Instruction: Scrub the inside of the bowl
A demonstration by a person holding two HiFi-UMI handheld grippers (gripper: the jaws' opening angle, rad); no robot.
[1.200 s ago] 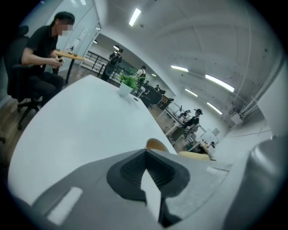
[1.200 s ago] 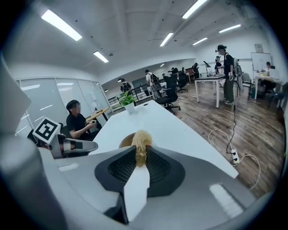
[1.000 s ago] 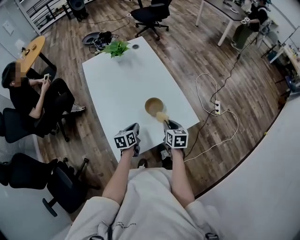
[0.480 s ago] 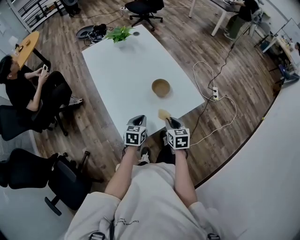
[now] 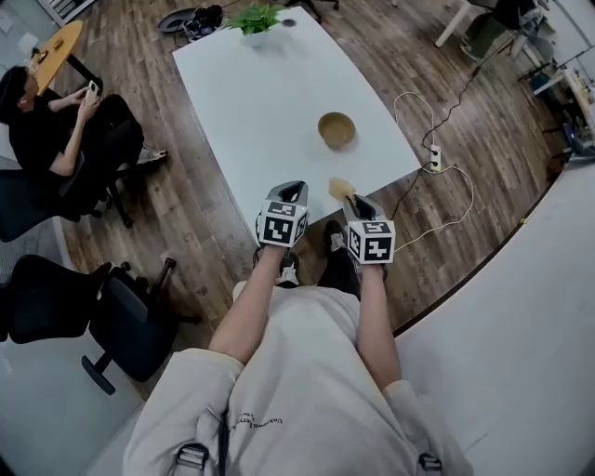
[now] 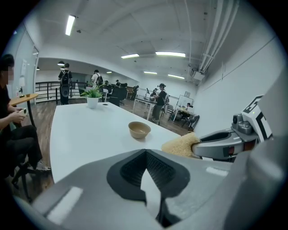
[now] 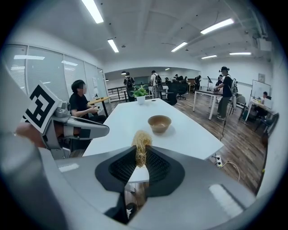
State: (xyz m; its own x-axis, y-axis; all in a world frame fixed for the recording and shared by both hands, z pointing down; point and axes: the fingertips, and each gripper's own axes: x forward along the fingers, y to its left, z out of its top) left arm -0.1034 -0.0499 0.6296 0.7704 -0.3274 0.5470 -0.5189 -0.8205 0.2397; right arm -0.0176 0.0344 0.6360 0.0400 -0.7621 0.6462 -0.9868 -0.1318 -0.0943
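A tan bowl stands upright on the white table, near its right edge; it also shows as bowl and bowl. My right gripper is shut on a yellow fibrous scrubber, held off the table's near edge, well short of the bowl. The scrubber sticks up between the right gripper jaws. My left gripper hangs beside it at the near edge, jaws closed with nothing in them. In the left gripper view, the left gripper points along the table, with the scrubber to its right.
A potted plant stands at the table's far end. A person sits left of the table among black office chairs. A power strip with cables lies on the wood floor to the right.
Both grippers have drawn back from the bowl to beyond the table's near edge. The scrubber, earlier right by the bowl, is now well apart from it.
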